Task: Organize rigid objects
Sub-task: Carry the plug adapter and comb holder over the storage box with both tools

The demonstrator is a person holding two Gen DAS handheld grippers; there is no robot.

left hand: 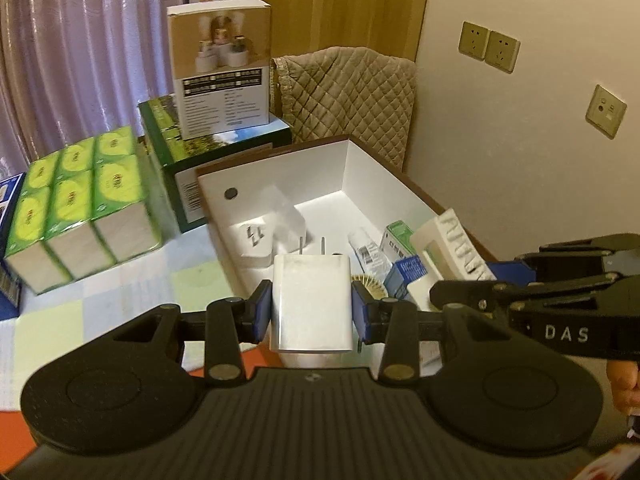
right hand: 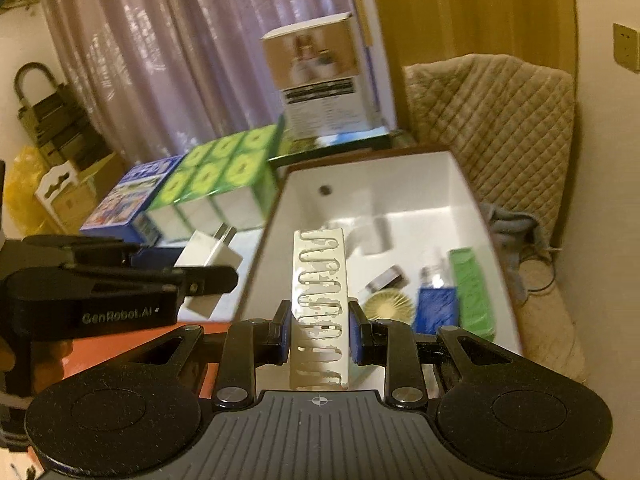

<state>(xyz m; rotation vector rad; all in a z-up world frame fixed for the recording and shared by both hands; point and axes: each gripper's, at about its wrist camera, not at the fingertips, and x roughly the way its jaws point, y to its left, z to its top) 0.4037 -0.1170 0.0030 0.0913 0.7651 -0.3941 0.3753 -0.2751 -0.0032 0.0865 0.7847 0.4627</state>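
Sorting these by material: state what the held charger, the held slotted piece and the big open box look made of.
Charger: smooth matte white plastic, two metal prongs. Slotted piece: likely white plastic, hard-edged; blotchy slots. Open box: probably coated cardboard, with thin folded walls, white inside and brown rim.

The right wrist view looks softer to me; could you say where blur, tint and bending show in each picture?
Right wrist view: tissue packs and far carton smeared, yellow-green tint. Left wrist view: sharper, charger crisp, white box edges bowed by fisheye.

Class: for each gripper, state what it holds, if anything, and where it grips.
Left gripper: white charger, clamped across its two flat sides, prongs pointing away. Right gripper: white slotted piece, pinched on its long edges.
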